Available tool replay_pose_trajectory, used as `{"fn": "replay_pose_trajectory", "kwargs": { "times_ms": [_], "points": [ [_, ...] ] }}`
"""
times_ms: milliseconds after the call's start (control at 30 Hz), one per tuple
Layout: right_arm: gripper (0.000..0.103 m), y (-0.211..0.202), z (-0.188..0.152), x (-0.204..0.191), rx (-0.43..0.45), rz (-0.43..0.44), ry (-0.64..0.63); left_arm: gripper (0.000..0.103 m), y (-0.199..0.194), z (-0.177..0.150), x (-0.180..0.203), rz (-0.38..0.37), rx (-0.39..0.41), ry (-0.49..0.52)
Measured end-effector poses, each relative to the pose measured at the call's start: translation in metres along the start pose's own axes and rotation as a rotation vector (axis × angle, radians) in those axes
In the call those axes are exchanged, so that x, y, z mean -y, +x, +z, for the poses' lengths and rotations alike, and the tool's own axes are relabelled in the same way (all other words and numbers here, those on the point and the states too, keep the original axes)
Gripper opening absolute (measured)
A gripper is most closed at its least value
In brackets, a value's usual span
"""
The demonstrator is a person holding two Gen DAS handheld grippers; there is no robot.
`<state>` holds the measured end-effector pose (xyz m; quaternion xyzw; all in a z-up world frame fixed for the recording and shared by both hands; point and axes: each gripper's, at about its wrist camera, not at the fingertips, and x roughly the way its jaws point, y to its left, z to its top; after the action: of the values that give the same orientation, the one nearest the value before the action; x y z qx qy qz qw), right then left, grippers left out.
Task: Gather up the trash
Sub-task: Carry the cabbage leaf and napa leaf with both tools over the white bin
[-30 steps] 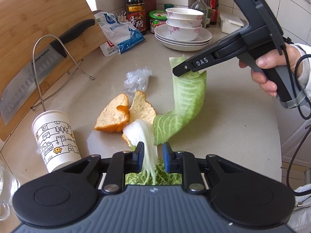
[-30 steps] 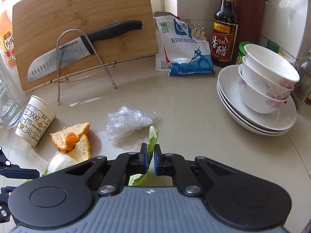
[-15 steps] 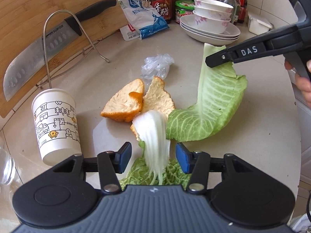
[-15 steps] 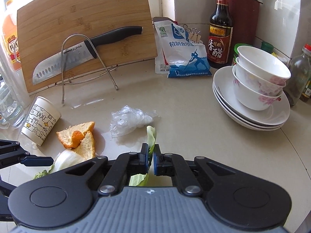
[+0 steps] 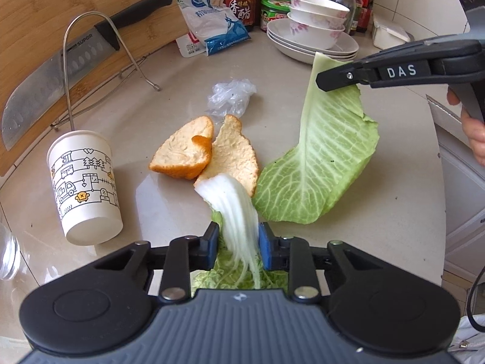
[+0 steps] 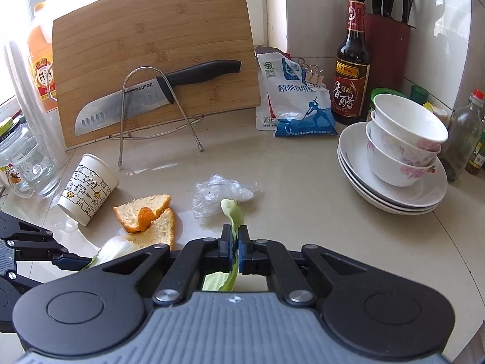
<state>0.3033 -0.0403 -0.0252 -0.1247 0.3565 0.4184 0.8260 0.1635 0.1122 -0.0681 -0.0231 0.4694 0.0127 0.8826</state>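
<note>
Now the left hand-held gripper [image 5: 238, 245] pinches a white cabbage stalk [image 5: 233, 209]; the right hand-held gripper [image 6: 235, 250] is clamped on a green cabbage leaf [image 5: 327, 157] above the desk [image 5: 379, 227].

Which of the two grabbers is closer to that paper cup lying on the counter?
Left. The left gripper, clamped on a white cabbage stalk, sits just beside the paper cup. The right gripper holds a green leaf farther off, beyond the orange peels.

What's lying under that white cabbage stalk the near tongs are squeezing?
Under the white cabbage stalk, held by the left gripper, lies a crinkled green leaf at its lower end and an edge of the orange peel near its tip. What lies beneath the leaf is covered.
</note>
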Motion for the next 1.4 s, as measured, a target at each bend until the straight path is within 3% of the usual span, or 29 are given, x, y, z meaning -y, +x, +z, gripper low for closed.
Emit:
{"fn": "replay_pose_trajectory", "kwargs": {
  "times_ms": [433,767,1100,1400],
  "points": [
    [0.004,-0.051,-0.007,-0.003,0.045,-0.033,-0.023,0.025,-0.033,0.007,0.016,-0.069,-0.004,0.138],
    [0.004,-0.103,-0.033,0.007,0.085,-0.104,0.018,0.025,-0.052,0.007,0.048,-0.12,0.006,0.238],
    [0.005,-0.17,-0.087,0.027,0.101,-0.258,0.135,0.025,-0.058,0.01,0.106,-0.244,0.034,0.374],
    [0.005,-0.22,-0.158,0.054,0.054,-0.425,0.284,0.025,-0.055,0.012,0.173,-0.375,0.05,0.503]
  ]
}}
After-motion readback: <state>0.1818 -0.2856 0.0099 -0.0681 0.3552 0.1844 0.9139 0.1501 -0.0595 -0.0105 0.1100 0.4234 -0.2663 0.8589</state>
